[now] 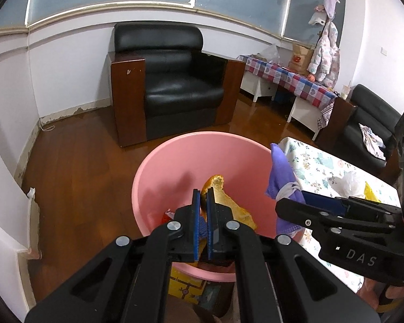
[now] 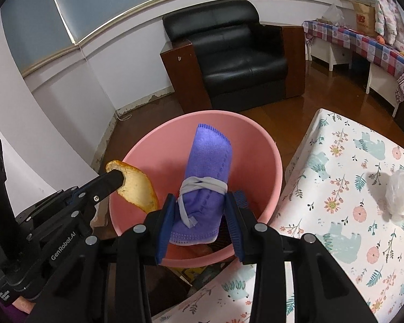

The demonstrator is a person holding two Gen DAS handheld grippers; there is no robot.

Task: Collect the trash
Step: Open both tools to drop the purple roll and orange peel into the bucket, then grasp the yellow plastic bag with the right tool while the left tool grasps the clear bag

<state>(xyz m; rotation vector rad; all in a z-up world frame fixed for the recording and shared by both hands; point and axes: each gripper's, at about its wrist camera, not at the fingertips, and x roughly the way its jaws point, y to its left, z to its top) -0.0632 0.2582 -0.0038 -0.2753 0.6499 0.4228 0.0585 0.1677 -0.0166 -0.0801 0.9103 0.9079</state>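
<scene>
Holding both pieces of trash over the pink bin [image 2: 266,145], so this reads as the drop step. Left gripper [image 1: 204,196] jaws are clenched on an orange peel [image 1: 229,202], peel hanging above the bin's near-left side. Right gripper [image 2: 202,202] jaws are grasping a rolled purple mask [image 2: 207,183] with its ear loop wrapped round it, roughly upright over the bin's middle. Bin sits on the floor just left of the tabletop [image 2: 350,188] with the floral cloth; some red scrap shows at its bottom in the left wrist view.

Next move, my read: release both sets of jaws and let the items fall. Both look to be inside the rim line, so no repositioning seems needed. Peel is thin and may stick to the pad, so a small shake could help.

Still to collect: crumpled clear plastic bag [image 2: 401,196] on the tabletop, far right.
</scene>
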